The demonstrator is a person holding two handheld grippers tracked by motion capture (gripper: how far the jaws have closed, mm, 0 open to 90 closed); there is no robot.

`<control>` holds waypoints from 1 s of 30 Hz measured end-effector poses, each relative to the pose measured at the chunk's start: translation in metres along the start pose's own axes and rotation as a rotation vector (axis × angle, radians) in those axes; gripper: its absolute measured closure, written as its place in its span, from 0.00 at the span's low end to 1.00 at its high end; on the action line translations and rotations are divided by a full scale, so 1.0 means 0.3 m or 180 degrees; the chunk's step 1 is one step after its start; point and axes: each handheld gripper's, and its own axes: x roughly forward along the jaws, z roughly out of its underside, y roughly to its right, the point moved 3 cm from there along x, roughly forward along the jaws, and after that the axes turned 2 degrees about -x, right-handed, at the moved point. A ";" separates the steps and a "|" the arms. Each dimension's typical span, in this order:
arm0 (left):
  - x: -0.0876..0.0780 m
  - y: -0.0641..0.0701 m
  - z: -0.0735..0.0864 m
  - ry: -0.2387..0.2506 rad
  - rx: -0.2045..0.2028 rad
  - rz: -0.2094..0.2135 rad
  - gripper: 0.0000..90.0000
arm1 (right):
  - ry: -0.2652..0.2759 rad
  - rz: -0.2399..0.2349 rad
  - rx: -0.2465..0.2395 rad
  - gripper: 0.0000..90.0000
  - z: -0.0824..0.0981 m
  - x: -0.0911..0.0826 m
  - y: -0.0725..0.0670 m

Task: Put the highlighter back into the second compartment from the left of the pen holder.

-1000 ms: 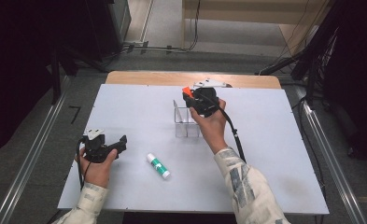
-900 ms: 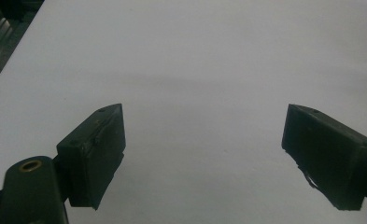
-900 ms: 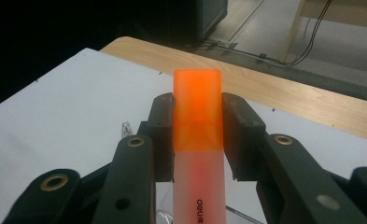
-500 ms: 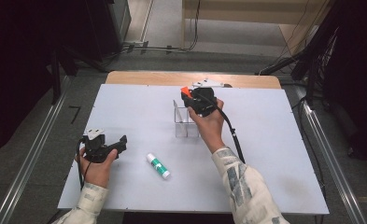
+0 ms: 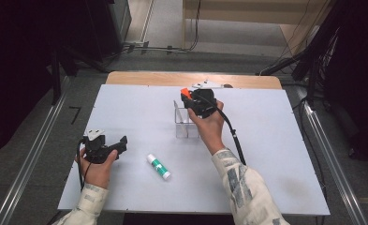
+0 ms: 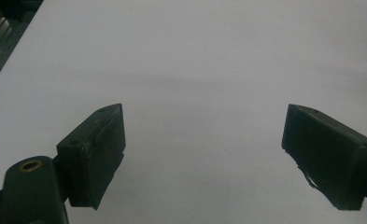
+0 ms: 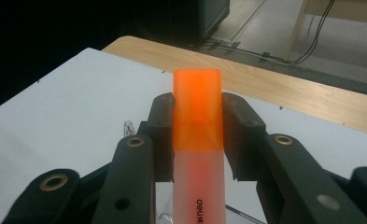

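Right hand-held gripper (image 7: 197,122) has the highlighter (image 7: 198,140) clamped between its pads, orange cap poking out past the tips, pale barrel running back toward the camera with small black lettering on it. Both jaws press flat on the sides of the cap, so that's a firm hold on a narrow thing.

From the high view, the right hand-held gripper (image 5: 198,101) sits right over the clear holder (image 5: 186,123), with the orange cap (image 5: 185,92) showing at the holder's far-left corner, above its rim. The highlighter is up in the air over the holder, not resting in it; whether its lower end reaches into a compartment I can't tell, the hand covers that. The right hand (image 5: 209,125) wraps the gripper body just on the near-right side of the holder, and the cable trails back along the sleeve.

Left hand-held gripper (image 5: 110,147) lies low on the bench (image 5: 275,140), well to the near-left of the holder, jaws pointing roughly toward the holder's side. In the left gripper view the left hand-held gripper (image 6: 204,154) stands wide, nothing but bare white bench (image 6: 195,70) between the two black pads.

A glue stick (image 5: 158,167) with a green label lies flat on the bench, near side of the holder and a little left, well apart from it, between the two hands.
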 end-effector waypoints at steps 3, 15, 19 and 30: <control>0.000 0.000 0.000 -0.0003 0.0002 -0.0001 0.16 | -0.0006 -0.0007 0.0015 0.72 0.004 0.002 0.000; 0.000 0.000 0.000 0.0001 -0.0001 -0.0001 0.16 | 0.0027 -0.0028 0.0054 0.72 0.042 -0.018 0.005; 0.000 0.001 0.001 -0.0011 0.0006 -0.0005 0.15 | 0.0034 -0.0030 0.0064 0.72 0.061 -0.034 0.012; 0.001 0.006 0.002 -0.0006 0.0012 -0.0003 0.16 | -0.0042 -0.0060 0.0043 0.72 0.115 -0.071 0.022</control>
